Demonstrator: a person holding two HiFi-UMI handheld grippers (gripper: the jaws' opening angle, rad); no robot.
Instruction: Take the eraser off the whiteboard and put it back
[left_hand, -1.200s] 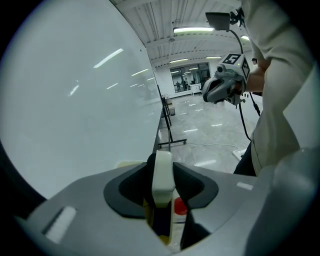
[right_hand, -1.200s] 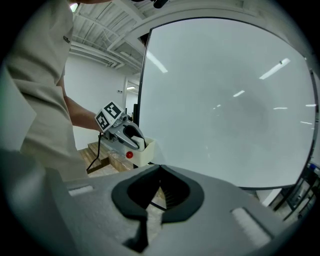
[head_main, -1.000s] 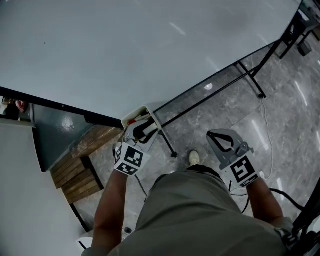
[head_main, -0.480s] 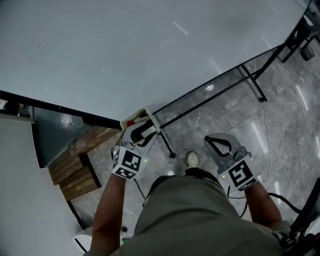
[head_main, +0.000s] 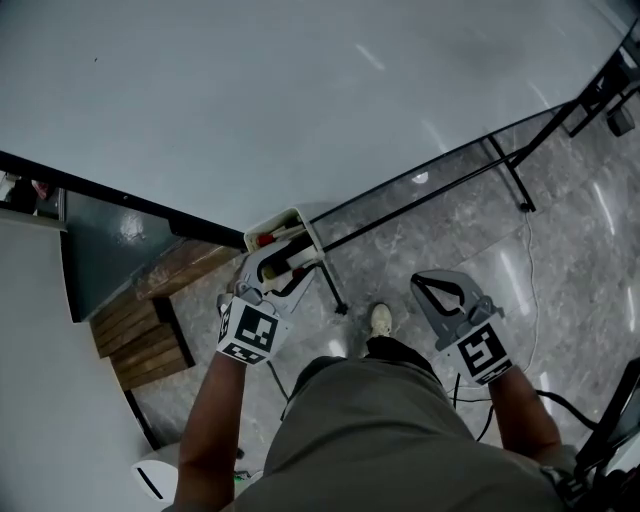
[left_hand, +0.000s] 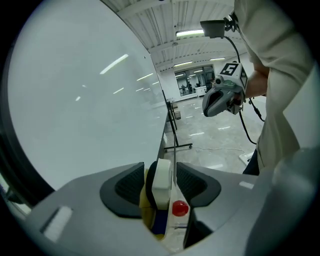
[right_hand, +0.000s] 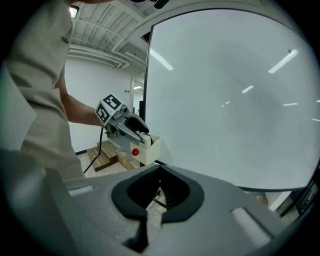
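A white holder box (head_main: 302, 223) hangs at the lower left corner of the whiteboard (head_main: 300, 100). My left gripper (head_main: 275, 262) reaches into it. In the left gripper view the eraser (left_hand: 161, 182), a white block with dark felt, stands upright in the box beside a red marker cap (left_hand: 180, 207). It sits between my left gripper's (left_hand: 159, 176) jaws, which are opening, and the pads stand just off it. My right gripper (head_main: 432, 283) hangs over the floor to the right, shut and empty. From the right gripper view (right_hand: 159, 192) the box (right_hand: 150, 147) is seen at mid left.
A wooden pallet (head_main: 150, 340) lies on the floor at the left. The whiteboard's black stand legs (head_main: 505, 170) cross the grey tiled floor, with a thin cable (head_main: 535, 290) at the right. The person's shoe (head_main: 380, 318) is between the grippers.
The left gripper's jaws have spread wider around the eraser in the box, and the left hand has drawn back slightly. The right gripper has stayed in place.
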